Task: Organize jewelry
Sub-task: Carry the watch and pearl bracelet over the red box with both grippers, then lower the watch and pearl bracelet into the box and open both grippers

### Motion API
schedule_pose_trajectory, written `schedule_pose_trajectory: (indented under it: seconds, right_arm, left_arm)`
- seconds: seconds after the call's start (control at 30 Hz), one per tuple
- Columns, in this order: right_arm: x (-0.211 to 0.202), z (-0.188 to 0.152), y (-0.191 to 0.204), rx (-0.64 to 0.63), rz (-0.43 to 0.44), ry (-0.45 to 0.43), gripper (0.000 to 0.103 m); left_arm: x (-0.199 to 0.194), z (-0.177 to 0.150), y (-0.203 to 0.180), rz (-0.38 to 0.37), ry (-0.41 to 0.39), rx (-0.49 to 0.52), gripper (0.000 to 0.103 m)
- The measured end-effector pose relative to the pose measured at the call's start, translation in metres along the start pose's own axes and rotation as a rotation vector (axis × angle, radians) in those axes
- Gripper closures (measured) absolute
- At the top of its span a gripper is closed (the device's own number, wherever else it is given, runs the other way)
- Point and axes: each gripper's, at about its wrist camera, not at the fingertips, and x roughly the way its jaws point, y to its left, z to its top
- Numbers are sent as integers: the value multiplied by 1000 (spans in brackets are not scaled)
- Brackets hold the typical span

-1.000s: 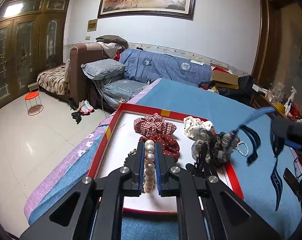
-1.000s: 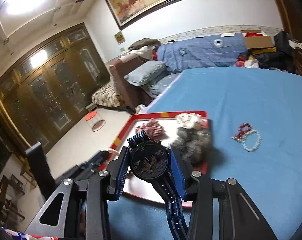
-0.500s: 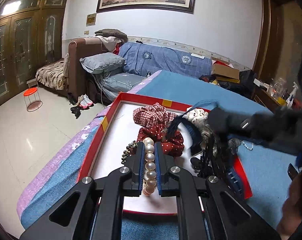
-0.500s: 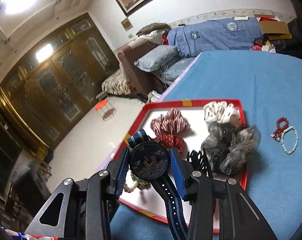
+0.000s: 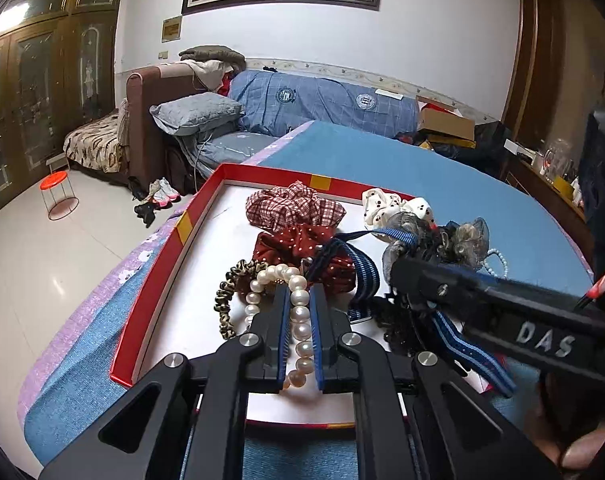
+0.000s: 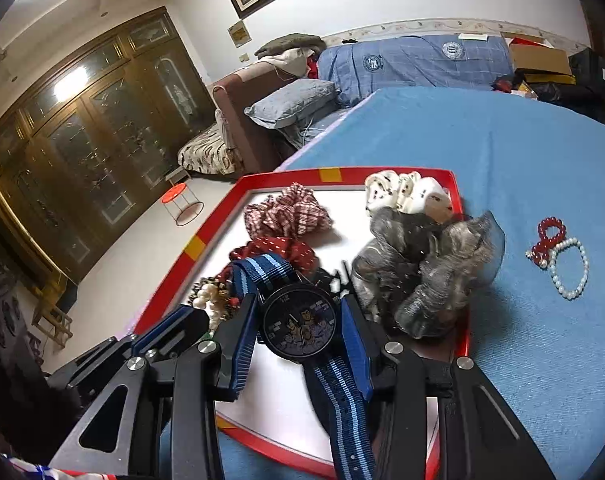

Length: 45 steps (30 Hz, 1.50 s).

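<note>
- Blue cloth covers the surface [image 6: 522, 168], set in a living room with a sofa under a blue plaid cover [image 6: 414, 60] along the far wall.
- Nearest in the left wrist view, the left gripper [image 5: 300, 322] is clamped on a strand of white pearls [image 5: 300, 312], which runs up between its blue pads and loops forward over the tray floor.
- Nearest in the right wrist view, the right gripper [image 6: 298, 320] pinches a round black-faced watch on a striped navy fabric strap [image 6: 298, 326]; the strap's free end hangs down toward the camera, above the tray.
- Both grippers hover over a shallow white tray with a red rim [image 6: 458, 196], which rests on the blue cloth.
- Just beyond the pearls lie a leopard-print hair tie [image 5: 226, 296] and a dark red dotted scrunchie [image 5: 298, 240].
- Farther back sit a red-and-white checked scrunchie [image 6: 286, 212] and a cream dotted scrunchie [image 6: 406, 192].
- A grey sheer scrunchie [image 6: 426, 264] spills over the tray's right rim.
- Outside the tray, on the cloth, a red bead bracelet [image 6: 546, 236] touches a small white bead bracelet [image 6: 570, 268].
</note>
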Motion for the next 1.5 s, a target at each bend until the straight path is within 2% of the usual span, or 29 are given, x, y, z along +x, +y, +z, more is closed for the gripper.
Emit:
schedule_pose_trajectory:
  seconds: [0.2, 0.5, 0.67, 0.73, 0.9, 1.07, 1.17, 1.27, 1.3, 1.43, 1.5]
  right_arm:
    - [0, -10, -1, -20, 16, -7, 58]
    - [-14, -17, 3, -65, 66, -54, 57]
    - [-11, -16, -7, 5, 179, -8, 57]
    - [-5, -17, -12, 51, 260, 35, 57]
    - [5, -18, -15, 87, 314, 85, 57]
    - [3, -16, -13, 71, 277, 67, 57]
    - [-3, -16, -10, 30, 185, 28, 57]
    - [-7, -15, -12, 18, 144, 9, 57]
    - [-7, -15, -11, 8, 106, 3, 57]
    - [-9, -14, -19, 43, 151, 7, 57]
    - [-12, -14, -19, 37, 142, -2, 57]
  left_arm:
    - [6, 0, -5, 9, 30, 14, 94]
    - [8, 0, -8, 26, 35, 24, 94]
    - [3, 0, -5, 30, 11, 14, 94]
    - [2, 0, -5, 30, 9, 13, 94]
    - [1, -2, -5, 31, 9, 12, 94]
    - [-1, -2, -4, 31, 13, 14, 94]
    - [-1, -2, -4, 30, 15, 13, 94]
    - [-2, -2, -4, 30, 17, 13, 94]
    - [-1, -2, -4, 31, 16, 13, 94]
    - [0, -2, -2, 41, 13, 12, 94]
    - [2, -1, 1, 43, 21, 5, 94]
